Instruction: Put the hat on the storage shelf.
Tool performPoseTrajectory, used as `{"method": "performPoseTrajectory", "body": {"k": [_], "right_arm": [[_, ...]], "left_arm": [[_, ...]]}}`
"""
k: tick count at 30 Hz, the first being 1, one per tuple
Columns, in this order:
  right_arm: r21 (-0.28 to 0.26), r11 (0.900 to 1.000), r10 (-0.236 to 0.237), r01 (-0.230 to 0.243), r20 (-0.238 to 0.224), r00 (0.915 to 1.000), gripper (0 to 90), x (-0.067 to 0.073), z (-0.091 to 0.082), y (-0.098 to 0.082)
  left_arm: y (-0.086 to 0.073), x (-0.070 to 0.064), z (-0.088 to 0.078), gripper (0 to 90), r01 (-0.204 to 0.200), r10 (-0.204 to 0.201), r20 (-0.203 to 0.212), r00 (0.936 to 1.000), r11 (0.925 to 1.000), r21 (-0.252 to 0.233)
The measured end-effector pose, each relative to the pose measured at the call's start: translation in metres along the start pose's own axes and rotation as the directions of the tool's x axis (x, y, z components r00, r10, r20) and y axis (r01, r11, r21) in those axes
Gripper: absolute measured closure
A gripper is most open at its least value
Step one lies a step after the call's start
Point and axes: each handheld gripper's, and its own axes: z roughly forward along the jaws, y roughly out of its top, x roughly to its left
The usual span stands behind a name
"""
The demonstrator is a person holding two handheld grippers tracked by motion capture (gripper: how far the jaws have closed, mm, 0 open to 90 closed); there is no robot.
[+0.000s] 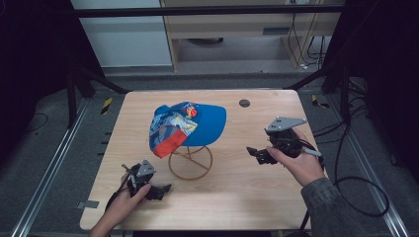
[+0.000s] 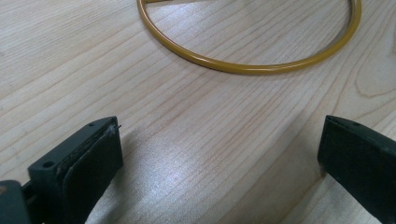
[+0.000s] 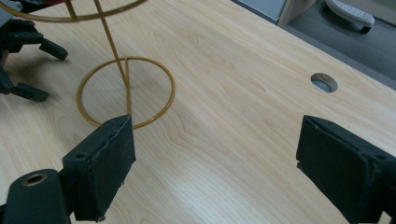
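Cap sits on top of the gold wire stand, mid-table. Left gripper is spread wide, low and near the stand's base ring; right gripper is also released, empty, well apart to the right. Risk: the stand looks light, probably tippy, so a one-sided tug on the brim or a jaw clipping the ring could topple it with the cap.

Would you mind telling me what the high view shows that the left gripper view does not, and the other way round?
The high view alone shows the blue cap on the stand, the right gripper and the person's hands. The left gripper view alone shows the left gripper jaws close up, spread wide over bare wood. Both show the stand's yellow ring base and the wooden table.
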Motion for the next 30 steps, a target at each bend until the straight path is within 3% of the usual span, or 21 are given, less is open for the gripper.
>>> {"method": "performPoseTrajectory", "body": {"k": [18,30], "right_arm": [[0.01,0.999,0.047,-0.047,0.019,0.9987,11.3,-0.005,0.011,-0.046],[0.044,0.99,0.136,-0.136,0.009,0.9907,12.3,0.001,0.029,-0.085]], "left_arm": [[0.0,0.0,0.0,0.0,0.0,0.0,0.0,1.0,1.0,0.0],[0.0,0.0,0.0,0.0,0.0,0.0,0.0,1.0,1.0,0.0]]}}
